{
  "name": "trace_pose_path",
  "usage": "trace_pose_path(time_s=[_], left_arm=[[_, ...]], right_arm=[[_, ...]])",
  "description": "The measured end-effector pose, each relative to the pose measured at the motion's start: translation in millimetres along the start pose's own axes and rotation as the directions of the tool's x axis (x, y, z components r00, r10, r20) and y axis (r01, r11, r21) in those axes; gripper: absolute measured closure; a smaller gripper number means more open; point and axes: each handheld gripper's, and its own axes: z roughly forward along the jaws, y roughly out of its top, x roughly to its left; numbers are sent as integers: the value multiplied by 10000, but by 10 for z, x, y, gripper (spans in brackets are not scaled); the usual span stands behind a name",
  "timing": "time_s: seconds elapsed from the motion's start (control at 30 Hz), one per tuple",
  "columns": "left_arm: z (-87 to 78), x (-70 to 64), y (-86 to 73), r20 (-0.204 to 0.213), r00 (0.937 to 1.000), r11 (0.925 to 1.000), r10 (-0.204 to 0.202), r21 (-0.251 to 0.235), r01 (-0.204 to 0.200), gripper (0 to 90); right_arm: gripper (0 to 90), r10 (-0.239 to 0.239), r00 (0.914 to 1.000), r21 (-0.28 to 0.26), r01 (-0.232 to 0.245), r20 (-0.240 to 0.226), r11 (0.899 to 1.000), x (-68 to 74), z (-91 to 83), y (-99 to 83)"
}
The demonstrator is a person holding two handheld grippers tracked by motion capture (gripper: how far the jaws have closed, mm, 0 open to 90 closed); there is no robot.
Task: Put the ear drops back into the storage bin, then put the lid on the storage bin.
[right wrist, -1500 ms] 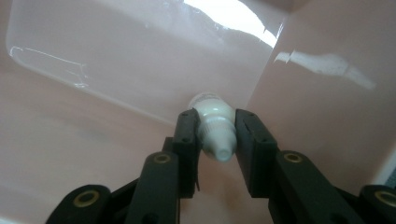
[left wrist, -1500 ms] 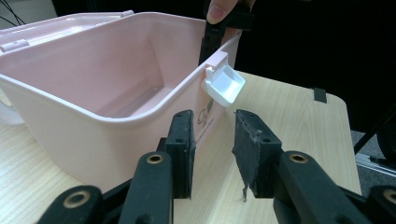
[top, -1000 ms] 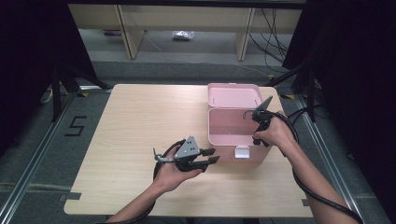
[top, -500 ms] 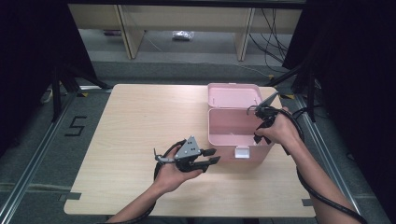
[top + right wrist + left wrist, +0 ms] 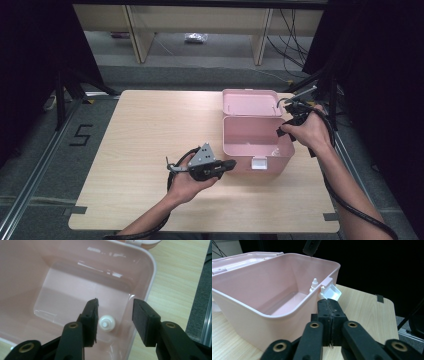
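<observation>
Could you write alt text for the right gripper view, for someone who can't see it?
Open black tongs point down into an open pink box, where a small white bottle stands upright on the floor near one corner. Pale wooden table shows beside the box.

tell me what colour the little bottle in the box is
White; the small dropper bottle stands inside the pink box, clearest in the left gripper view.

My right hand-held gripper (image 5: 114, 321) jaws apart above pink box (image 5: 30, 277); small white dropper bottle (image 5: 107, 323) upright inside, near corner; table (image 5: 172, 277) beside.
</observation>
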Motion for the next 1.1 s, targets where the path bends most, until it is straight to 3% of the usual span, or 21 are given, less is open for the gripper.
trace_pose_path(time_s=[0.07,0.1,0.13,0.2,0.3,0.33,0.4,0.5,0.53,0.6,0.7,0.73,0.83,0.87,0.93,1.1], left_arm=[[-1,0,12,-19,10000,10000,-77,3,77,897],[0,0,15,-59,10000,10000,-48,8,49,898],[3,2,17,-108,9999,10000,-31,-17,31,898],[20,7,19,-64,10000,9999,-24,-107,23,899],[29,1,31,-27,10000,9999,75,-111,-75,899],[26,-4,39,-45,9999,9999,119,-72,-119,899],[29,-12,51,-29,9996,9995,288,-147,-288,898],[34,-42,60,15,9992,9989,399,-254,-398,898],[35,-43,62,38,9990,9988,435,-242,-434,898],[49,-49,58,31,9992,9990,389,-236,-388,899],[84,-50,61,101,9989,9987,456,-218,-453,899],[94,-49,66,110,9988,9986,487,-199,-485,899],[131,-59,88,162,9985,9984,528,-231,-524,898],[140,-62,93,175,9984,9983,542,-239,-538,898],[158,-69,108,198,9980,9979,605,-247,-600,898],[232,-100,117,340,9974,9975,637,-322,-626,898]], right_arm=[[582,-172,9998,-177,173,64,9997,-35,-16,-7],[582,211,9998,-126,-211,-9,9997,-20,-23,-16],[582,-126,9999,-329,127,33,9994,-57,-6,-25],[582,-225,9997,-354,227,51,9991,-93,-1,-29],[582,-135,9999,-413,137,31,9991,-114,3,-35],[582,-298,9995,-477,302,87,9984,-131,6,-33],[580,-77,10000,-461,78,25,9989,-119,-14,-28],[581,-237,9996,-681,248,169,9974,-137,-32,-15],[581,260,9996,-585,-263,-58,9979,-112,-53,-1],[578,-93,9999,-857,102,108,9963,-156,-54,14],[580,58,10000,-942,-58,4,9955,-187,-67,49],[580,-87,9999,-1064,102,143,9943,-206,-71,60],[581,345,9994,-1081,-337,59,9936,-202,-89,81],[582,82,9999,-1122,-66,138,9937,-231,-85,91],[582,412,9991,-1008,-403,68,9941,-220,-96,102],[585,460,9988,-1022,-442,151,9938,-247,-93,124]])
